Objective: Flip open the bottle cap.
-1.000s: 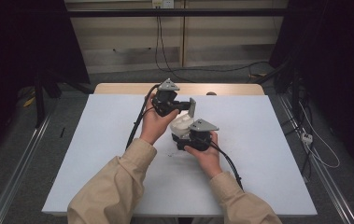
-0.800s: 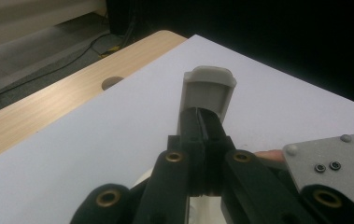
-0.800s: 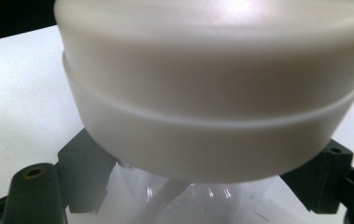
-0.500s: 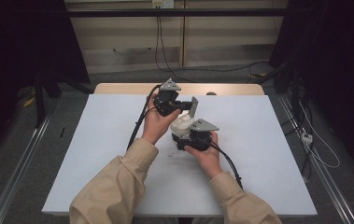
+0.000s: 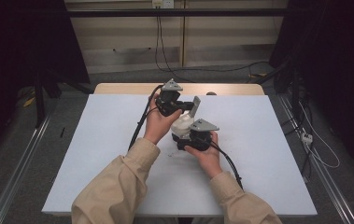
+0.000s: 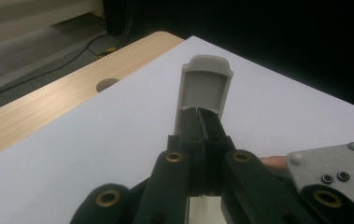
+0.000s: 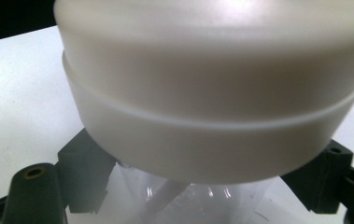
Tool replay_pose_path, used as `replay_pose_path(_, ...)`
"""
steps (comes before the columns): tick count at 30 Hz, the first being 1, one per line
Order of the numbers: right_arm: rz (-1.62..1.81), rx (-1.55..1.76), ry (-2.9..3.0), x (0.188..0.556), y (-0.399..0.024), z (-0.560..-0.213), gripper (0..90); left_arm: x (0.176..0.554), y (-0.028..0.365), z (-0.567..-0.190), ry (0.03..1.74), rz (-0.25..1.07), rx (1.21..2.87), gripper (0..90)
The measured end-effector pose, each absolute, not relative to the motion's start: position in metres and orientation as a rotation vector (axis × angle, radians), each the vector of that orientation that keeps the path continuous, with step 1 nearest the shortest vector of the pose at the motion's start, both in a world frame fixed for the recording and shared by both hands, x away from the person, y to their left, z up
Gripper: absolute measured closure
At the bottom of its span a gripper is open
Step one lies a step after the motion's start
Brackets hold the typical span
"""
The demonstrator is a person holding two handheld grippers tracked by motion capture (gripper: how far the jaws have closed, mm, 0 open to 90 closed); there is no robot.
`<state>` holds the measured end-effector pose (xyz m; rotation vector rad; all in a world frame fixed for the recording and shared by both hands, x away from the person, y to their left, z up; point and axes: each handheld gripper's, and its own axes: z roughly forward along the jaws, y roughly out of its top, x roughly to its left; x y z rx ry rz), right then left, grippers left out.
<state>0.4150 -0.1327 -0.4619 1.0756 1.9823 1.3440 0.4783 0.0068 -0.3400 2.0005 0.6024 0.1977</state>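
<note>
A small container stands in the middle of the table, with a white cap (image 5: 182, 124) and a clear body (image 7: 188, 203). Its grey flip lid (image 5: 195, 106) stands raised and upright. My left gripper (image 5: 183, 106) is shut on that lid; in the left gripper view the jaws (image 6: 201, 119) pinch the lower edge of the grey lid (image 6: 205, 86). My right gripper (image 5: 191, 140) is shut on the container from the near side. In the right gripper view the white cap (image 7: 212, 93) looms close, with a black jaw on each side of the clear body below it.
The white table top (image 5: 95, 140) has bare room to the left, right and front. A wooden strip (image 5: 118, 88) with a round hole (image 6: 107, 85) runs along its far edge. Cables trail from both grippers toward the person.
</note>
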Motion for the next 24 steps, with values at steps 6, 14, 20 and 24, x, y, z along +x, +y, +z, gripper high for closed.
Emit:
replay_pose_path(6,1.345,1.078,1.983,0.415,-0.133,-0.462,18.9,0.479,0.004,-0.34,0.599,0.194,2.013,90.0)
replay_pose_path(14,1.345,1.079,1.983,0.415,-0.133,-0.462,18.9,0.482,-0.001,-0.341,0.589,0.196,2.017,90.0)
replay_pose_path(20,1.349,1.08,1.984,0.415,-0.134,-0.462,18.9,0.483,-0.004,-0.343,0.588,0.191,2.023,90.0)
replay_pose_path(24,1.349,1.081,1.983,0.415,-0.134,-0.462,18.9,0.483,-0.005,-0.344,0.584,0.193,2.022,90.0)
